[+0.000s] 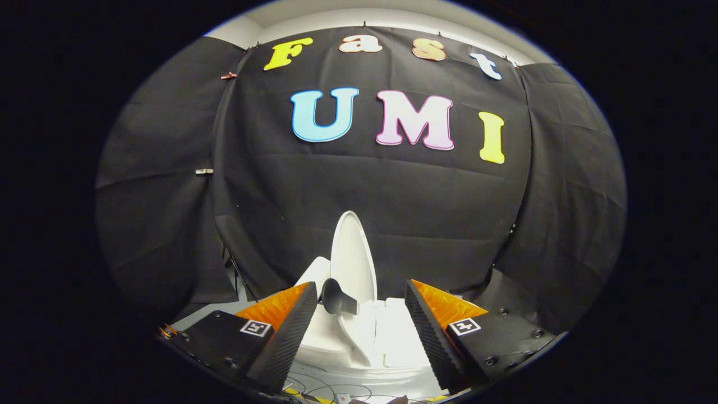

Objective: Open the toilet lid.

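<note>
A white toilet (pixel 359 336) is seen just ahead of the tongs (pixel 360 331), between the two fingers and slightly beyond their tips. Its lid (pixel 353 264) is raised, standing nearly upright at about twelve o'clock from the gap between the fingers, edge turned toward the camera. A dark, rounded tab or handle (pixel 338 298) is seen at the lid's lower left, close to the tip of the left finger (pixel 289 331), at roughly ten o'clock from the gap; whether they touch cannot be told. What lies inside the bowl cannot be made out. The tongs are held wide apart, nothing being pressed between them; the right finger (pixel 429 331) stands clear of the toilet's right side. The tongs are levelled low and aimed straight at the toilet. Thin cables (pixel 331 389) are seen at six o'clock, below the toilet.
</note>
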{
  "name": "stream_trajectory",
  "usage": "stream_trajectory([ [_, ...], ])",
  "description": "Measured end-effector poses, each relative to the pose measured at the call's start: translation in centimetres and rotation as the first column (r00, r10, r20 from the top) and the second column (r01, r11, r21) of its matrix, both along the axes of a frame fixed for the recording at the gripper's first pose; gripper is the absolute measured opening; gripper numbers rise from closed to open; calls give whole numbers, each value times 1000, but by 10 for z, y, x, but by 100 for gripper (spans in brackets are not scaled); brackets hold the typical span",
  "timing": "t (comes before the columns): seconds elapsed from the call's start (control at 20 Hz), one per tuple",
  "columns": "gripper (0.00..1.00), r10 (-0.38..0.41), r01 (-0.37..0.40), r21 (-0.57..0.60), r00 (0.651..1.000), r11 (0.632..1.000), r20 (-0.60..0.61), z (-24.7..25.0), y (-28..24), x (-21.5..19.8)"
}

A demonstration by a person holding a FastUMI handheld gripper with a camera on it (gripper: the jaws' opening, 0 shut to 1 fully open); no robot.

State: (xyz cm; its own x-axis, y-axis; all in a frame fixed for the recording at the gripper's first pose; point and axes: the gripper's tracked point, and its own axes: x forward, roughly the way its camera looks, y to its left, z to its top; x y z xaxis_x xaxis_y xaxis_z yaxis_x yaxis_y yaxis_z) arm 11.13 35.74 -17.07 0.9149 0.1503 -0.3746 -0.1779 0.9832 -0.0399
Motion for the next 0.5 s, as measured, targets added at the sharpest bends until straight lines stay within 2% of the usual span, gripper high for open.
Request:
stream_trajectory([
  [0.25, 99, 15, -16, 18, 995, 1000, 98, 50, -22, -13],
  [0.5, 99, 23, -34, 79, 990, 996, 136, 90, -47, -29],
])
